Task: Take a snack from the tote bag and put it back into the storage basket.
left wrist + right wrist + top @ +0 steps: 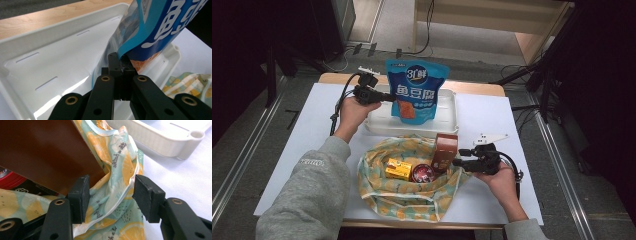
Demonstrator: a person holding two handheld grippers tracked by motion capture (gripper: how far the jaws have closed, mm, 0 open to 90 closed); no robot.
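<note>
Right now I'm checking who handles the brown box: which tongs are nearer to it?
Right. The right tongs stand open at the brown box, one pad by its corner. The left tongs are across the table, shut on the blue pouch.

You're wearing a grey sweatshirt with small white sleeve lettering; both black grippers, left gripper and right gripper, are trailing black cables and showing brass-ringed screws.
</note>
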